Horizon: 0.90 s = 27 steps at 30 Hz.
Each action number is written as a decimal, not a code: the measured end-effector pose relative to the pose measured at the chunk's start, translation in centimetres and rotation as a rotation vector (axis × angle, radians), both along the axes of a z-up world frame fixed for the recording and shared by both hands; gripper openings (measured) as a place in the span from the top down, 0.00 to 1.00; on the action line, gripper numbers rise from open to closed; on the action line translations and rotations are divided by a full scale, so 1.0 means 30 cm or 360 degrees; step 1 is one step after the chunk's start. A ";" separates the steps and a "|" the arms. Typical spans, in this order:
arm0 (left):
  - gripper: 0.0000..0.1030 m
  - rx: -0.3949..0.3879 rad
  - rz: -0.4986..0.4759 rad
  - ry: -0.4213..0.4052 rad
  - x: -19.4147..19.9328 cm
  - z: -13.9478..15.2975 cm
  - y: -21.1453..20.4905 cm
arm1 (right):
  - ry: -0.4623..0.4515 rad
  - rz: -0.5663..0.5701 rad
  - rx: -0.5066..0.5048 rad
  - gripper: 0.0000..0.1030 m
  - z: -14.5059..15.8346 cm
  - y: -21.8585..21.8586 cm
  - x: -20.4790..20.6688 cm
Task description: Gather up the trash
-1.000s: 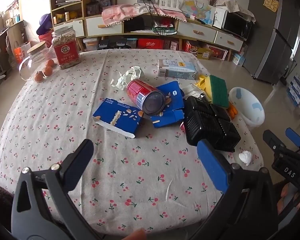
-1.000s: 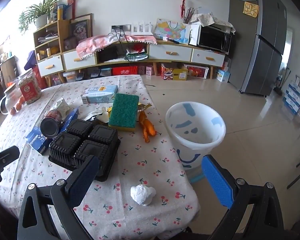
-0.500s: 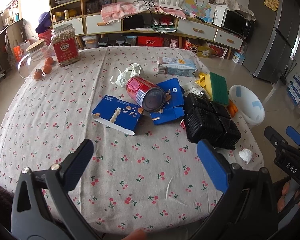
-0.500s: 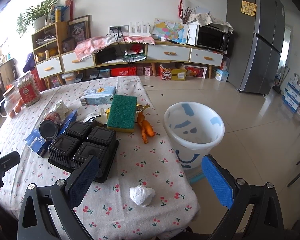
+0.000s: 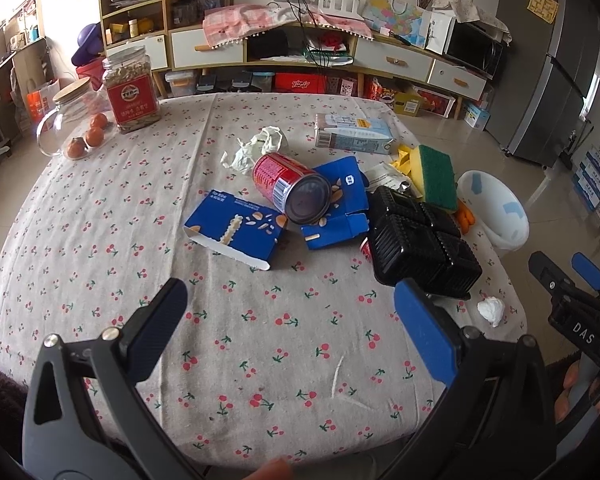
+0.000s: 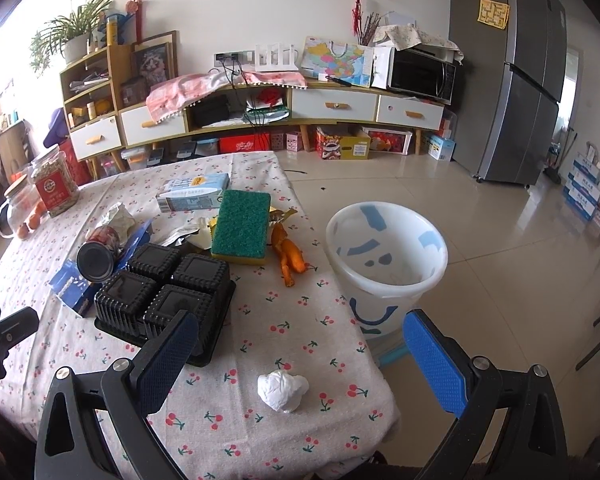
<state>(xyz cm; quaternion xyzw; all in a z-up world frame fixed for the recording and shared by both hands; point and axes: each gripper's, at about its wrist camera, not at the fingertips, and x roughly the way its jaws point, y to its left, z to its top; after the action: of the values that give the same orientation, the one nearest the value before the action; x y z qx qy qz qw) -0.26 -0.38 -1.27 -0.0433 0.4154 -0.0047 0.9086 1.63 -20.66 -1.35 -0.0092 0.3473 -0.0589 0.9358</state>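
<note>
Evidently both grippers, left [image 5: 290, 320] and right [image 6: 300, 352], hover at the near tabletop [image 5: 100, 200] edge, fingers apart and empty. Nearest trash is a paper wad [image 6: 283, 391] under the right one. The bin [image 6: 386, 264] stands on the floor beside the tabletop, seemingly almost empty.

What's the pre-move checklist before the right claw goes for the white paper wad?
1. Right claw open: ok, the pads stand wide apart with nothing between them.
2. White paper wad reachable: ok, it lies alone on the tablecloth, just ahead of the claw.
3. Clearance around the wad: ok, the black plastic tray sits apart from it, to its left.
4. White bin ready: ok, upright on the floor beside the table edge, mouth open.
5. Left claw out of the way: ok, open, over bare tablecloth.
6. Bin contents: cannot tell, only part of the inside shows.
</note>
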 end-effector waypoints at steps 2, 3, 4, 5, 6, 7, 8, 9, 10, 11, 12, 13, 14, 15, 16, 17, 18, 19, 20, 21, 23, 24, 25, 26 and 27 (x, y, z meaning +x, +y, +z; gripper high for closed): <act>0.00 0.0001 -0.0001 0.0006 0.010 0.001 -0.001 | 0.0000 0.0001 0.0000 0.00 0.000 0.000 0.000; 0.00 0.0001 -0.0001 0.0006 0.009 0.001 -0.001 | 0.0000 0.0000 0.0000 0.00 0.000 0.000 0.000; 0.00 0.0001 -0.0002 0.0006 0.009 0.002 -0.001 | 0.0001 0.0001 0.0000 0.00 0.000 -0.001 0.001; 0.00 0.0001 -0.0002 0.0006 0.008 0.003 0.000 | 0.0001 0.0001 0.0000 0.00 0.000 -0.001 0.001; 0.00 0.0001 -0.0003 0.0006 0.008 0.004 0.000 | 0.0002 0.0000 0.0001 0.00 0.000 -0.001 0.001; 0.00 0.0002 -0.0003 0.0006 0.007 0.004 0.000 | 0.0002 0.0000 0.0001 0.00 0.000 -0.001 0.001; 0.00 0.0002 -0.0004 0.0007 0.007 0.005 0.000 | 0.0002 0.0001 0.0000 0.00 0.000 -0.001 0.001; 0.00 0.0001 -0.0005 0.0007 0.007 0.006 0.000 | 0.0002 0.0000 0.0001 0.00 0.000 -0.001 0.001; 0.00 0.0001 0.0000 0.0004 0.012 0.000 0.000 | 0.0002 0.0000 0.0002 0.00 0.000 -0.001 0.001; 0.00 0.0001 0.0000 0.0004 0.011 0.000 0.000 | 0.0001 0.0001 0.0001 0.00 0.000 -0.001 0.001; 0.00 0.0001 0.0000 0.0003 0.012 0.000 0.000 | 0.0001 0.0001 0.0000 0.00 0.000 -0.002 0.001; 0.00 0.0000 0.0001 0.0002 0.011 0.000 0.000 | 0.0001 0.0001 0.0001 0.00 -0.001 -0.002 0.001; 0.00 0.0002 0.0000 0.0002 0.012 -0.001 -0.001 | 0.0001 0.0001 0.0001 0.00 -0.001 -0.002 0.001; 0.00 0.0003 0.0000 0.0002 0.013 -0.001 -0.002 | 0.0001 0.0001 0.0002 0.00 0.000 -0.002 0.000; 0.00 0.0004 0.0001 0.0003 0.014 -0.002 -0.001 | 0.0000 0.0002 0.0001 0.00 0.000 -0.002 0.000; 0.00 0.0003 0.0002 0.0003 0.014 -0.002 -0.001 | 0.0000 0.0001 0.0001 0.00 -0.001 -0.002 0.001; 0.00 0.0002 0.0002 0.0003 0.014 -0.002 0.000 | 0.0000 0.0000 0.0001 0.00 0.000 -0.002 0.001; 0.00 0.0002 0.0000 0.0002 0.012 -0.001 -0.001 | 0.0000 -0.0001 0.0002 0.00 0.000 -0.003 0.001; 0.00 0.0003 0.0000 0.0001 0.012 -0.001 -0.002 | 0.0001 -0.0001 0.0002 0.00 0.000 -0.003 0.001; 0.00 0.0002 0.0000 0.0002 0.012 -0.001 -0.001 | 0.0000 -0.0001 0.0002 0.00 0.000 -0.003 0.001; 0.00 0.0000 0.0000 0.0002 0.012 -0.001 -0.001 | 0.0000 -0.0001 0.0001 0.00 0.000 -0.003 0.001; 0.00 0.0000 0.0000 0.0002 0.012 -0.001 -0.001 | 0.0000 -0.0001 0.0001 0.00 0.000 -0.003 0.001; 0.00 -0.0001 0.0000 0.0003 0.012 -0.001 -0.001 | 0.0000 -0.0001 0.0001 0.00 0.001 -0.003 0.001; 0.00 -0.0001 0.0000 0.0002 0.012 -0.001 -0.002 | 0.0000 0.0000 0.0001 0.00 0.000 -0.004 0.001; 0.00 -0.0003 0.0000 0.0001 0.012 -0.001 -0.002 | 0.0000 0.0000 0.0001 0.00 0.001 -0.004 0.001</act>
<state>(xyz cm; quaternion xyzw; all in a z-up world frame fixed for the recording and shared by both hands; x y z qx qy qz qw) 0.09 -0.44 -1.29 -0.0440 0.4158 -0.0050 0.9084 1.66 -20.77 -1.33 -0.0089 0.3473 -0.0590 0.9358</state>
